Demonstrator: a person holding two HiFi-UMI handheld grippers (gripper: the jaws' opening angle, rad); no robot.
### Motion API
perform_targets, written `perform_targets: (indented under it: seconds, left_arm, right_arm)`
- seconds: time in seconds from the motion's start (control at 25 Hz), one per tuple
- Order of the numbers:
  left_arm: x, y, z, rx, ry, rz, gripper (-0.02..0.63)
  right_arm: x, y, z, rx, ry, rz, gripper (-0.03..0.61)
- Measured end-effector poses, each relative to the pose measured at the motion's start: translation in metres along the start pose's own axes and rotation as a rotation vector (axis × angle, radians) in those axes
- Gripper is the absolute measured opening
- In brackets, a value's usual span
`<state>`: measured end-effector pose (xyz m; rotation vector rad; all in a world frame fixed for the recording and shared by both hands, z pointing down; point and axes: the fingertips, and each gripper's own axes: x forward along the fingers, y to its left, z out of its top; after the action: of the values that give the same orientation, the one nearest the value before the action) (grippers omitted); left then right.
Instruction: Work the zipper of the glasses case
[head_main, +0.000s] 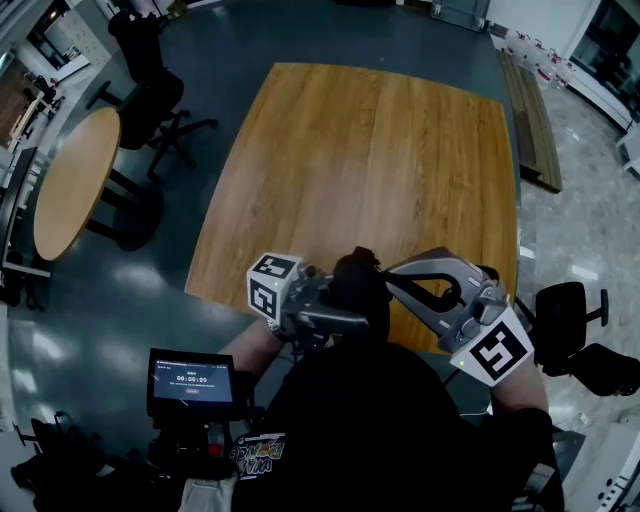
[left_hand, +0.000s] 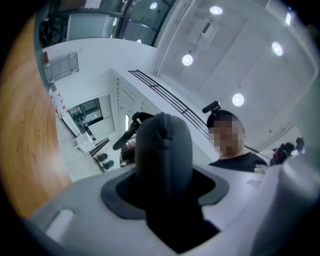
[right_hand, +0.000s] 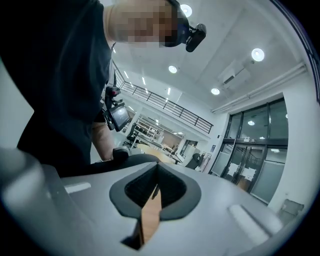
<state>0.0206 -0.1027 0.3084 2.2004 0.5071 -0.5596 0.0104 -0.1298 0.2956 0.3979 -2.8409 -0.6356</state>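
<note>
The dark grey glasses case (head_main: 358, 285) hangs in the air close to the person's chest, over the near edge of the square wooden table (head_main: 370, 160). My left gripper (head_main: 343, 320) grips it from the left. In the left gripper view the case (left_hand: 165, 150) fills the gap of the left gripper (left_hand: 167, 187), and both pads press on it. My right gripper (head_main: 388, 272) comes in from the right with its tip at the case's top. In the right gripper view the right gripper (right_hand: 156, 176) is shut. A thin dark sliver sits between its pads, and I cannot tell what it is.
A round wooden table (head_main: 75, 180) and a black office chair (head_main: 150, 100) stand at the left. Another black chair (head_main: 580, 330) is at the right, and a low wooden bench (head_main: 530, 120) at the far right. A small screen (head_main: 192, 380) sits by the person's left side.
</note>
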Motion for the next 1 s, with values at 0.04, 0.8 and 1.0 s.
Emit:
perform_targets:
  seconds: [0.04,0.8,1.0]
  left_arm:
    - [0.0,0.0,0.001,0.007,-0.014,0.001,0.25]
    - [0.0,-0.02,0.04,0.026,-0.258,-0.043,0.253]
    - [-0.001,-0.03,0.035,-0.024,-0.199,-0.118,0.253]
  right_arm:
    - [0.0,0.0,0.001,-0.014,0.005,-0.005,0.003]
    - [-0.01,-0.003,0.026,-0.037,-0.021,0.072,0.003]
    - [-0.016,-0.001,0.036,0.087,-0.083,0.162,0.002]
